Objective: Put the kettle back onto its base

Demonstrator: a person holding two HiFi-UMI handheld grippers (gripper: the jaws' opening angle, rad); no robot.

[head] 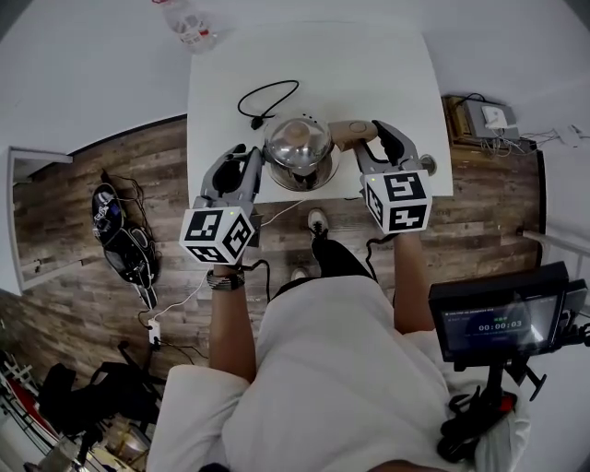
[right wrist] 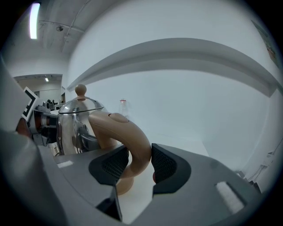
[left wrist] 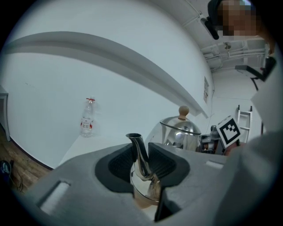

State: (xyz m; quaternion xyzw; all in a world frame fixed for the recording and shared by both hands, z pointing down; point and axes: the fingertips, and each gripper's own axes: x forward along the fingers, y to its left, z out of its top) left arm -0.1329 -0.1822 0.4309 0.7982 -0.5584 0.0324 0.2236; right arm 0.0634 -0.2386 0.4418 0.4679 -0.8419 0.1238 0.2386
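Observation:
A shiny steel kettle [head: 298, 149] with a round lid knob and a tan handle [head: 350, 132] is over the near part of the white table [head: 387, 64]. My left gripper [head: 253, 159] is shut on the kettle's thin spout [left wrist: 139, 154], which stands between the pads. My right gripper [head: 373, 140] is shut on the curved handle [right wrist: 132, 141], with a pad on each side. The kettle body [right wrist: 75, 123] is to the left of the handle in the right gripper view. No base shows; whatever is under the kettle is hidden. I cannot tell whether the kettle rests on anything.
A black cable [head: 272, 92] loops on the table behind the kettle. A plastic bottle [head: 191, 26] stands at the far left corner. The table's front edge runs just below the grippers. A screen on a stand [head: 502, 318] is at the right, and bags and cables lie on the floor at the left.

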